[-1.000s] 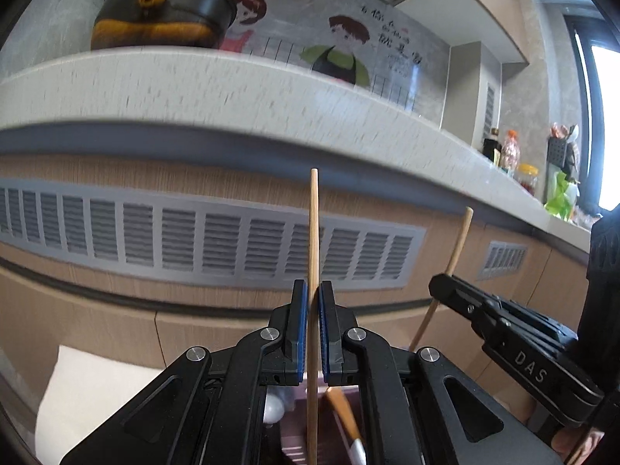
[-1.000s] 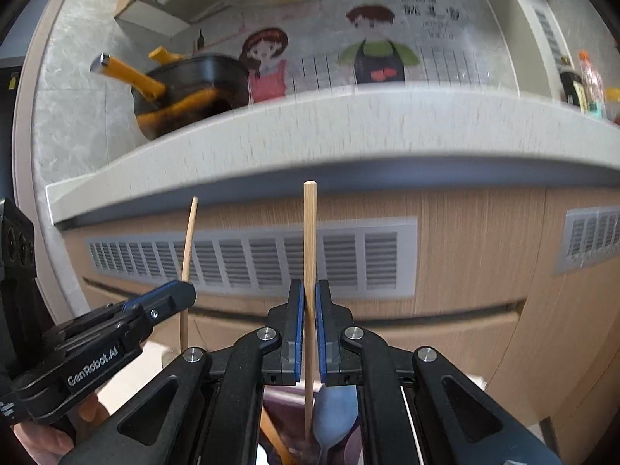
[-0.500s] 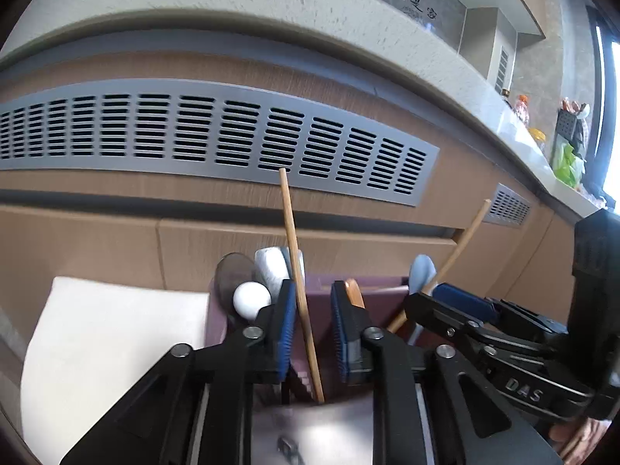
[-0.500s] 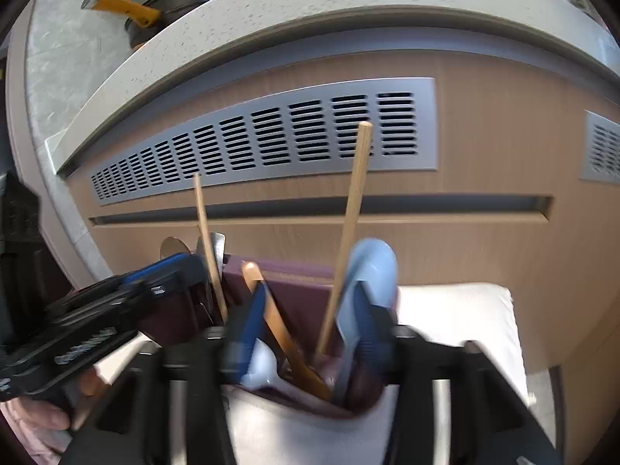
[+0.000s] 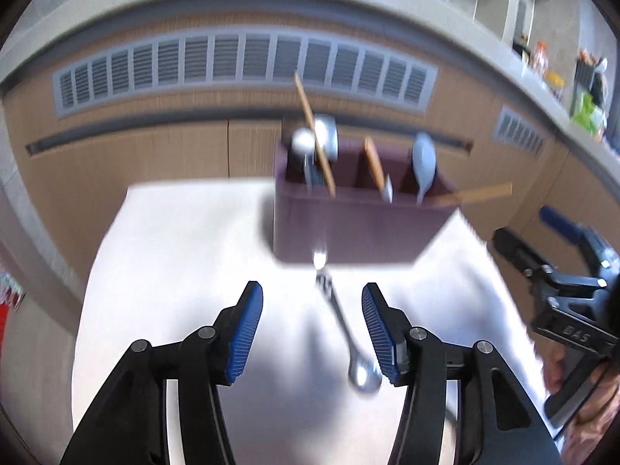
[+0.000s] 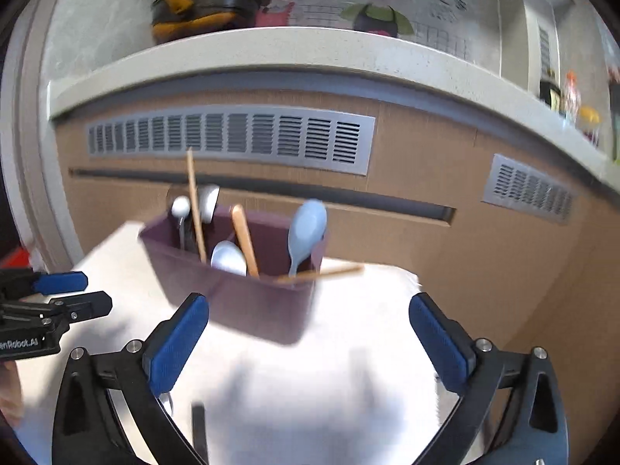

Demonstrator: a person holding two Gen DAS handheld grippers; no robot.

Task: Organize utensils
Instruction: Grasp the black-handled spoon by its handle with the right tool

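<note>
A purple utensil holder (image 5: 360,224) (image 6: 240,302) stands on the white table (image 5: 186,271). One wooden chopstick (image 5: 314,135) (image 6: 195,209) stands in its left compartment among metal spoons. Another chopstick (image 5: 476,195) (image 6: 321,273) leans out of the right compartment beside a light blue spoon (image 5: 423,164) (image 6: 306,232). A metal spoon (image 5: 345,329) lies on the table between my left gripper's fingers. My left gripper (image 5: 312,327) is open and empty. My right gripper (image 6: 308,343) is open wide and empty, in front of the holder.
Wooden cabinet fronts with grey vents (image 6: 232,135) stand behind the table under a pale counter (image 6: 271,50). A black pan with orange handles (image 6: 201,7) sits on the counter. A dark handle (image 6: 198,426) lies near the right gripper. Bottles (image 5: 542,54) stand at the far right.
Both grippers let go of their chopsticks, which now rest in the holder. Both opened wide and pulled back from the holder, over the table.
</note>
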